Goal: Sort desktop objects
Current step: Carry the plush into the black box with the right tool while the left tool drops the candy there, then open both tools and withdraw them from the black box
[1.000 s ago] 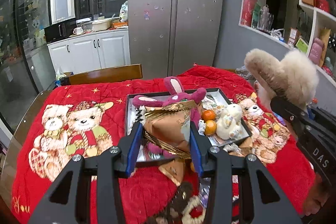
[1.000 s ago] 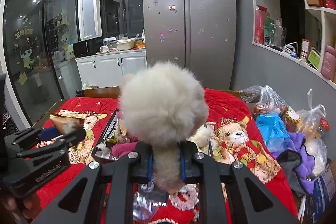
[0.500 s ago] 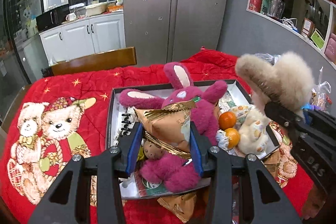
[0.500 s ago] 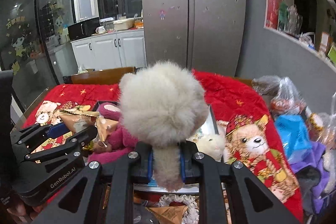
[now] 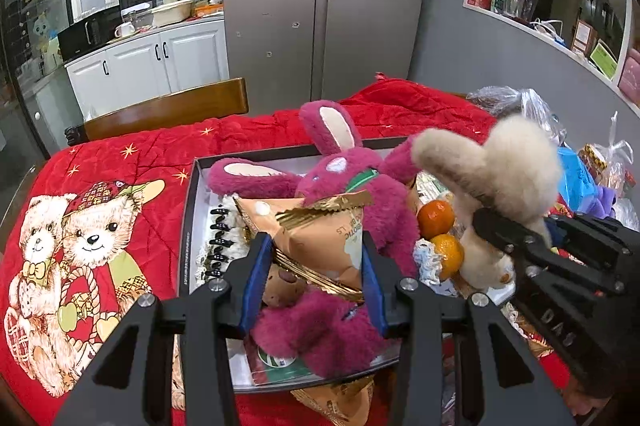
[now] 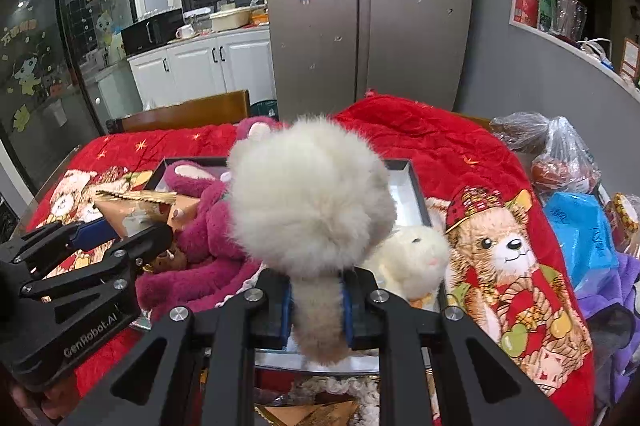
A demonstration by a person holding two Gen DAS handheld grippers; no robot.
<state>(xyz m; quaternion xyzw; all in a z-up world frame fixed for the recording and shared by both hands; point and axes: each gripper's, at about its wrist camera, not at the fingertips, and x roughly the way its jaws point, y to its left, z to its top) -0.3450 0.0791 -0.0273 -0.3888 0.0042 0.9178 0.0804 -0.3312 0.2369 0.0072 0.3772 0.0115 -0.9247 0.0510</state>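
My left gripper (image 5: 312, 266) is shut on a tan snack bag with gold edges (image 5: 320, 230), held just above the dark tray (image 5: 188, 226). The same bag (image 6: 140, 210) shows at the left of the right wrist view. My right gripper (image 6: 316, 290) is shut on a fluffy beige plush toy (image 6: 312, 194), gripped by a narrow limb, over the tray's (image 6: 412, 182) near right part. That toy (image 5: 508, 174) appears at the right of the left wrist view. In the tray lie a magenta plush rabbit (image 5: 344, 178), two oranges (image 5: 436, 214) and a cream plush animal (image 6: 416, 254).
A red blanket with bear prints (image 5: 92, 218) covers the table. Plastic bags (image 6: 560, 158), a blue bag (image 6: 580, 230) and purple cloth crowd the right edge. More snack bags (image 5: 336, 398) lie at the tray's near rim. A wooden chair back (image 5: 160, 110) stands behind the table.
Both grippers have come forward and down toward the tray, each keeping its hold. The tray and the magenta rabbit now look larger and closer in both views.
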